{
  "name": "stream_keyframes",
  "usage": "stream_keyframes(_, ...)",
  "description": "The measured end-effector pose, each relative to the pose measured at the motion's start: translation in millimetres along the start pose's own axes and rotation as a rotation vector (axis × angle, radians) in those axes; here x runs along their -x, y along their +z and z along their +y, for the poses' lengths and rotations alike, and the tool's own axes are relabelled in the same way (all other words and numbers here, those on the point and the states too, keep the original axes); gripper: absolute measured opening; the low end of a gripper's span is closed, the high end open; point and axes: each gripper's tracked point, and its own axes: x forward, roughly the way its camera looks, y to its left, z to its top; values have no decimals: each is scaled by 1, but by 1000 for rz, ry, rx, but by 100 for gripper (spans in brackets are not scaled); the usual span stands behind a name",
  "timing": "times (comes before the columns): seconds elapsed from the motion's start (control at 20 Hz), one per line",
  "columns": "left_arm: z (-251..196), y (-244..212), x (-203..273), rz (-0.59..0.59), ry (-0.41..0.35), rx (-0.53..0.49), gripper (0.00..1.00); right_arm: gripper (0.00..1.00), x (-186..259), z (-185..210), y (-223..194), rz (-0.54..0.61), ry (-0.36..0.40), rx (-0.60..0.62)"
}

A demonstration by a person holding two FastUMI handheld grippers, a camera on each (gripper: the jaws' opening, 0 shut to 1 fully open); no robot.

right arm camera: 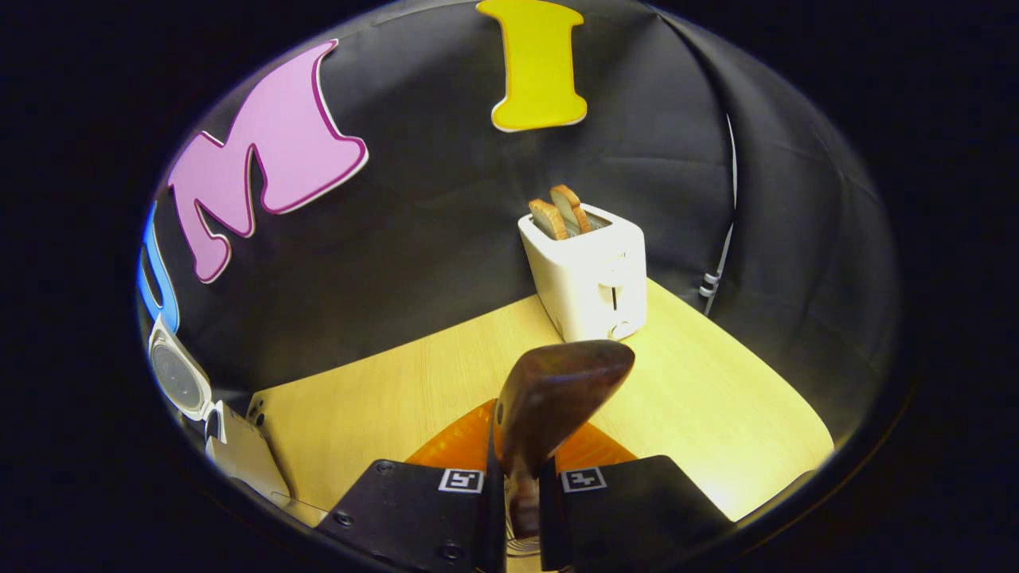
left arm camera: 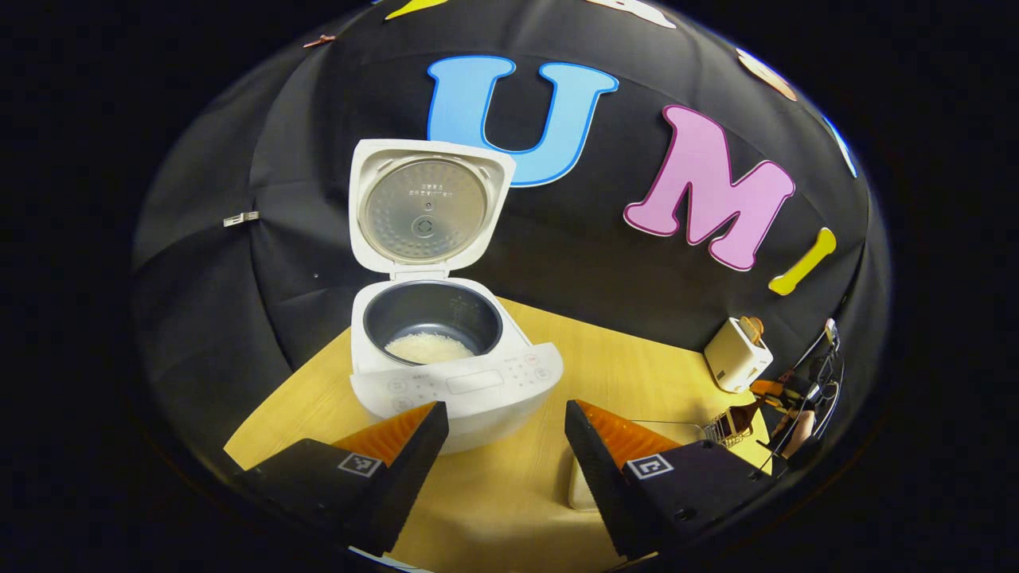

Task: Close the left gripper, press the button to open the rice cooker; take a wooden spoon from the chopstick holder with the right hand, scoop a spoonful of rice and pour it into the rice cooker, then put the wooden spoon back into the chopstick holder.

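Cooker point(left arm camera: 446, 350) – centre of the left gripper view, lid point(left arm camera: 426, 208) upright, rice point(left arm camera: 428, 348) in the pot. Left gripper point(left arm camera: 505, 446) – spread wide, holding nothing. Right gripper point(right arm camera: 521, 481) – pinching the spoon point(right arm camera: 557, 390) at bottom centre of the right gripper view, bowl up. Toaster point(right arm camera: 589, 274) behind it on the table point(right arm camera: 382, 398).

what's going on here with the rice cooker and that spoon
A person works a gripper in each hand at a wooden table. The rice cooker stands with its lid up and some rice in the pot. The left gripper hangs open in front of it. The right gripper is shut on the wooden spoon, bowl up, facing a toaster with two slices in it.
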Motion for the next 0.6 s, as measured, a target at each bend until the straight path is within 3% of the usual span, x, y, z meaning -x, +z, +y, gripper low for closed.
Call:
stream_keyframes(0.35, 54, 62, -2, -127, 112, -36, 95, 26, 4, -21, -15, 23, -47, -53)
stream_keyframes(0.4, 58, 77, 0, -158, 125, -44, 95, 40, 7, -23, -17, 35, -49, -53)
stream_keyframes(0.55, 65, 122, 0, -249, 146, -76, 95, 94, 18, -26, -20, 48, -45, -33)
stream_keyframes(0.6, 67, 135, -2, -253, 162, -78, 95, 90, 24, -27, -18, 46, -50, -17)
